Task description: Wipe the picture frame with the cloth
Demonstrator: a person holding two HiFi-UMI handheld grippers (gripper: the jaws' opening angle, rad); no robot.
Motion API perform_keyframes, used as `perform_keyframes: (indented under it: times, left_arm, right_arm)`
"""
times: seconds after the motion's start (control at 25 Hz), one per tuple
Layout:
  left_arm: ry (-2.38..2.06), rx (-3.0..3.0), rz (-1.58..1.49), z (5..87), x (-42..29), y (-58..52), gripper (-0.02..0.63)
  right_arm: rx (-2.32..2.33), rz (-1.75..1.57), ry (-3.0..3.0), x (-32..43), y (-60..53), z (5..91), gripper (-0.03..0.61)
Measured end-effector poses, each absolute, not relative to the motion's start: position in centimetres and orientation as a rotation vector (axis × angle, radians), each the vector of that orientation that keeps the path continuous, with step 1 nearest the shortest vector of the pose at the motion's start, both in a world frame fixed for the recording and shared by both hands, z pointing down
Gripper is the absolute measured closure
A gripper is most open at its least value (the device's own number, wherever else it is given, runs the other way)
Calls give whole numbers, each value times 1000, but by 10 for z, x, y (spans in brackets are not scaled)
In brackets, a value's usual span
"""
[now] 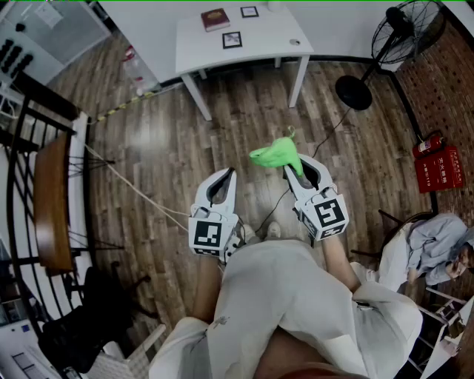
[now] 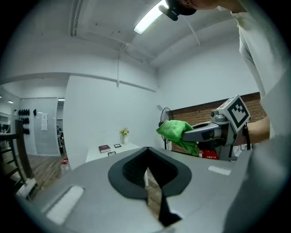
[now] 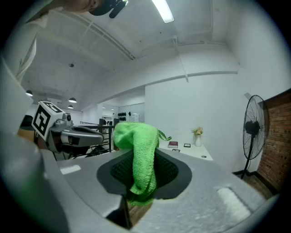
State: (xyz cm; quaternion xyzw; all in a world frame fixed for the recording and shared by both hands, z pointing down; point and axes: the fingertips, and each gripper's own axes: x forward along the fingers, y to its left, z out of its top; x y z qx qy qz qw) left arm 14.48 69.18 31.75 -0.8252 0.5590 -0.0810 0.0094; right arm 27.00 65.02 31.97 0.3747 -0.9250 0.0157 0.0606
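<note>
Two small dark picture frames, one near the table's front and one further back, lie on a white table several steps ahead of me. My right gripper is shut on a bright green cloth, which bunches above the jaws and hangs down between them. My left gripper is held beside it, jaws shut with nothing in them. Both are held over the wooden floor, well short of the table. In the left gripper view the cloth shows to the right.
A dark red book lies on the table. A standing fan is at the right, with a red box by the brick wall. A seated person is at the lower right, a metal rack at the left. Cables cross the floor.
</note>
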Motion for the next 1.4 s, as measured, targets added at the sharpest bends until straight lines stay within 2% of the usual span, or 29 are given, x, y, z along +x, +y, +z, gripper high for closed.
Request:
perform_keyframes:
  times: [0.56, 0.96, 1.4]
  left_arm:
    - [1801, -2539, -286, 324, 174, 671, 594]
    - [1821, -2533, -291, 332, 160, 606, 594]
    - [1778, -2593, -316, 337, 111, 501, 594]
  right_arm:
    - [1060, 104, -2817, 295, 623, 331, 489]
    - [1041, 114, -2793, 280, 561, 346, 489]
    - [1095, 151, -2737, 235, 461, 353, 489]
